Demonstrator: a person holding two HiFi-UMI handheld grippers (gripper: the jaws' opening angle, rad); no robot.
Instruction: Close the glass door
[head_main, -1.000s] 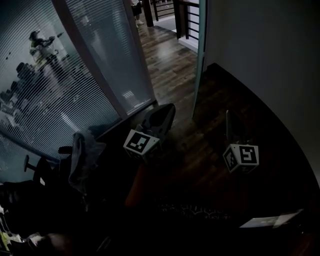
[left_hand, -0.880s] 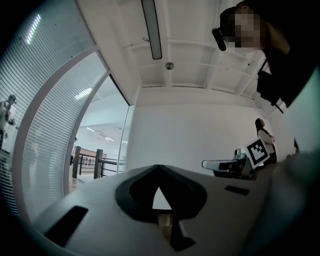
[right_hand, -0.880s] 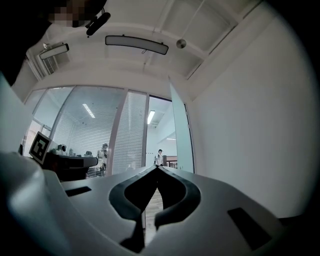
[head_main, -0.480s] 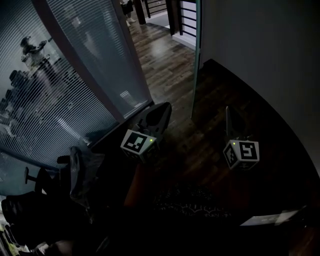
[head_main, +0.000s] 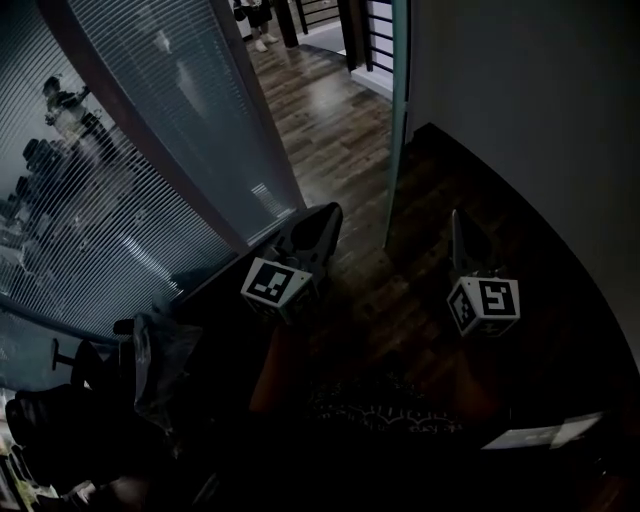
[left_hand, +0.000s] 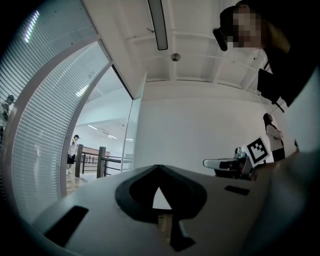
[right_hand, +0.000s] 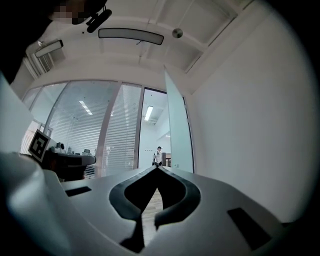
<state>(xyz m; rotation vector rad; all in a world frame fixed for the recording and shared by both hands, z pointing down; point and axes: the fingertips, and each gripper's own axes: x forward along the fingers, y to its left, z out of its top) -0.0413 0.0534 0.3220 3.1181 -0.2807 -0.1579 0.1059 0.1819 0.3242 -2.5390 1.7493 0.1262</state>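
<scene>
The glass door (head_main: 400, 110) stands open, edge-on to me, its teal edge running up beside the white wall (head_main: 520, 100). In the right gripper view the door pane (right_hand: 178, 131) stands right of the doorway; in the left gripper view the door pane (left_hand: 129, 142) rises at centre left. My left gripper (head_main: 318, 222) is shut and empty, its tips near the foot of the blind-covered glass wall (head_main: 150, 130). My right gripper (head_main: 456, 228) is also shut and empty, right of the door's edge. Neither touches the door.
A wood-floored corridor (head_main: 330, 120) lies beyond the doorway, with a railing (head_main: 375, 25) and a standing person (right_hand: 158, 156) at its far end. A dark chair with a grey garment (head_main: 160, 350) stands at lower left. A sheet of paper (head_main: 540, 436) lies at lower right.
The head view has swung a little, so the glass wall sits further left. Both grippers stay shut and hold nearly the same places.
</scene>
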